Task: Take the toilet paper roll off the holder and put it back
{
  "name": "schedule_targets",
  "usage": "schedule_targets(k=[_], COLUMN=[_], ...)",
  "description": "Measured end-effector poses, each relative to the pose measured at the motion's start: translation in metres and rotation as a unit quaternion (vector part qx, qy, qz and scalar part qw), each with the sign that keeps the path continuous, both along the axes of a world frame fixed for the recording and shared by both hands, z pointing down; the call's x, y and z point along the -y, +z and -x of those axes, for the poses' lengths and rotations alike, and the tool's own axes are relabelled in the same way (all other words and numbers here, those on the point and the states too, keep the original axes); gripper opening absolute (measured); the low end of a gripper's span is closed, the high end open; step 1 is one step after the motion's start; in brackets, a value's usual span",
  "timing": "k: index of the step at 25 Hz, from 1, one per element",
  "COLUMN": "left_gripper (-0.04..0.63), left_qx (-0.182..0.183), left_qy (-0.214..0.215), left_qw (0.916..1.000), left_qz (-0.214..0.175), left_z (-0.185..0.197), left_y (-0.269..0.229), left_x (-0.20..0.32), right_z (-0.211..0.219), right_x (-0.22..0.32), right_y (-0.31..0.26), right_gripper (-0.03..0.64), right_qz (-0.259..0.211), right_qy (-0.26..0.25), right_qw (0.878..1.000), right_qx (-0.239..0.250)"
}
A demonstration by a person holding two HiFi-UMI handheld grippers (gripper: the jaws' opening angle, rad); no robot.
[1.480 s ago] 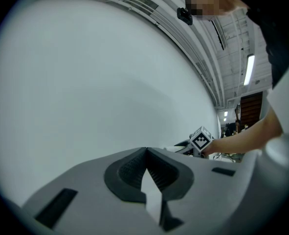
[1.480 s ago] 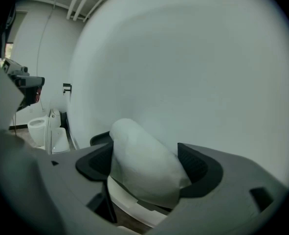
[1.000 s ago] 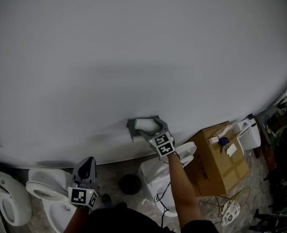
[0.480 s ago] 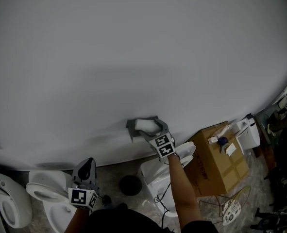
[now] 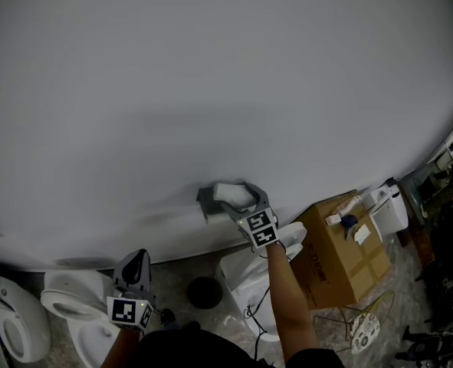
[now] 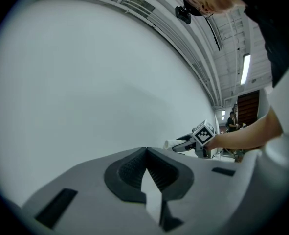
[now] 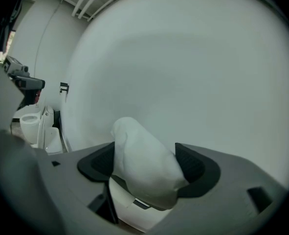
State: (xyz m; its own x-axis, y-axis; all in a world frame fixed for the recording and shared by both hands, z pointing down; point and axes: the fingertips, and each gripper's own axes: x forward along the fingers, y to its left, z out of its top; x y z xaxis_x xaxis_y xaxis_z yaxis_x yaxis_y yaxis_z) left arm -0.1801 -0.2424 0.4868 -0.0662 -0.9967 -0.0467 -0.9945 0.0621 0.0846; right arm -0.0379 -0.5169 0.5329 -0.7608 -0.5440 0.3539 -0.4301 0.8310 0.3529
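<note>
Only its own view showed us the right gripper (image 5: 225,195) clamping the toilet paper roll (image 7: 144,170); the left gripper (image 6: 146,152) sat closed, empty. We had raised the roll slightly.

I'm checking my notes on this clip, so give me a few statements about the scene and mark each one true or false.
1. The right gripper is closed on the toilet paper roll. True.
2. The left gripper holds a second roll. False: its jaws are together with nothing between them.
3. A cardboard box shows at the right of the head view. True.
4. The roll lies on a toilet seat. False: it is held up in the air, close to the white wall.
5. In the head view the left gripper sits lower in the picture than the right one. True.
</note>
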Motion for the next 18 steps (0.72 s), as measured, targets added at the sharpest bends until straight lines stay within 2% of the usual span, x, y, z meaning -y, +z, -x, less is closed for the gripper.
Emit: schedule_targets(k=[18], left_gripper=[0.003], left_qx=[-0.001], left_qy=[0.001], left_qw=[1.0000], left_qz=[-0.003], left_z=[0.005], left_y=[-0.001], left_x=[-0.007], right_z=[0.006], right_x=[-0.031], right_y=[-0.093], right_gripper=[0.373], right_qz=[-0.084], right_qy=[-0.018], right_qw=[0.995], right_qx=[0.056])
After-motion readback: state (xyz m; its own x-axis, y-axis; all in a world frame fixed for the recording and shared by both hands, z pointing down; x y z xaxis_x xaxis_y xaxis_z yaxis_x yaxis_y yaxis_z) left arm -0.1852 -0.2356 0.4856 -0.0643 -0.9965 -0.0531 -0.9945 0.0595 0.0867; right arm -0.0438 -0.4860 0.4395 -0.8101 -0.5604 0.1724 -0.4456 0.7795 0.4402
